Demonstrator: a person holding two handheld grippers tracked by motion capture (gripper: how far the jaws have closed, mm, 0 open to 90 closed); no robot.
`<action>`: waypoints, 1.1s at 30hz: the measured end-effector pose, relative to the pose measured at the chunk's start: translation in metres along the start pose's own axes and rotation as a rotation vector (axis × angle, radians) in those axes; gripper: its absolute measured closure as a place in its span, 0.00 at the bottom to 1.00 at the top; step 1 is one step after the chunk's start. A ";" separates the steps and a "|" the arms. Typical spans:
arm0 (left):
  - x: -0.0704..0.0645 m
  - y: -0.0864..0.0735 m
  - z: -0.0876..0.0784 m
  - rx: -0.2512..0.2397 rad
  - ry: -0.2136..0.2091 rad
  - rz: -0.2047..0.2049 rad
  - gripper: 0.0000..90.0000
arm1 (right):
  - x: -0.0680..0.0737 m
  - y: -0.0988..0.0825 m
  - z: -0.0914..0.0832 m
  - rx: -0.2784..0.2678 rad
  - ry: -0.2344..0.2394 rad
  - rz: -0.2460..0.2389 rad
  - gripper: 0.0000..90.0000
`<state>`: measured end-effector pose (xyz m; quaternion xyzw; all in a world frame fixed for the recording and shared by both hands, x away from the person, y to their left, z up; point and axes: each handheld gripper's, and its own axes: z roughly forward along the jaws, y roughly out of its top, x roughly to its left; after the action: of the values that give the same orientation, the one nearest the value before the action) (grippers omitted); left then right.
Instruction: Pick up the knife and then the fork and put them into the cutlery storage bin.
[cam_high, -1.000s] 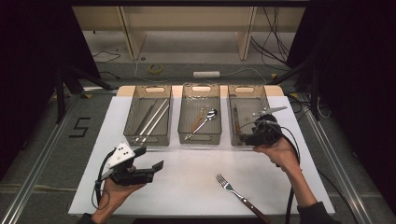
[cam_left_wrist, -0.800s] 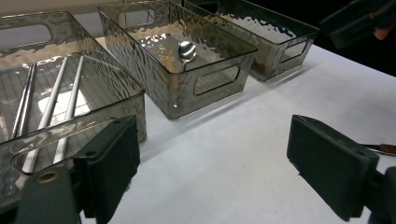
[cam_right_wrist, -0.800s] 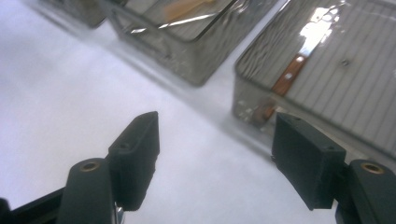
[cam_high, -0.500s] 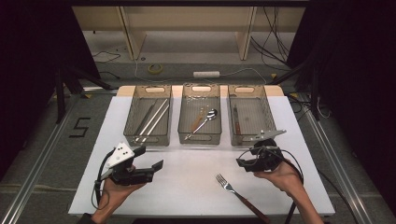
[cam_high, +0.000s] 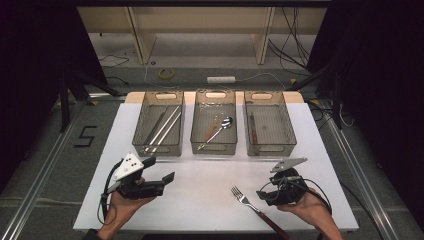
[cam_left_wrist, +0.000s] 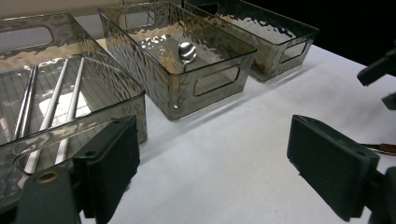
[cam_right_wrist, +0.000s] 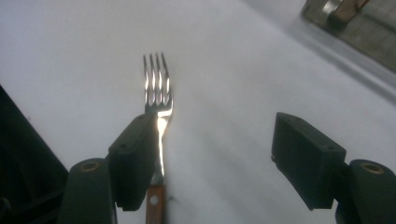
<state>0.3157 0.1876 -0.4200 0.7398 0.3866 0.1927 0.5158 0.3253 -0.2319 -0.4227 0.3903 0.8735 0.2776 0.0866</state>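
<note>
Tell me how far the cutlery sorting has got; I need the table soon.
Done: chopsticks, spoon and a brown-handled utensil lie in the three bins. In hand: the open right gripper is at the fork on the table, not gripping it. Left: binning that fork.

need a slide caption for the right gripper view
Open right gripper above a wooden-handled fork lying on the white table, one jaw overlapping the fork's neck.

Both hand-held grippers (cam_high: 167, 179) wide open
</note>
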 end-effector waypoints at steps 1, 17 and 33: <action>0.000 0.000 0.000 0.000 0.001 0.000 0.18 | 0.001 -0.003 0.001 0.011 0.000 -0.010 0.37; -0.001 0.000 0.000 0.001 0.001 0.007 0.18 | 0.020 -0.028 0.012 0.140 0.026 -0.063 0.49; -0.001 0.000 0.000 0.001 0.002 0.011 0.18 | 0.031 -0.036 0.021 0.216 0.046 -0.123 0.70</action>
<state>0.3149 0.1866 -0.4201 0.7421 0.3832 0.1961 0.5138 0.2890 -0.2195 -0.4583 0.3366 0.9224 0.1848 0.0409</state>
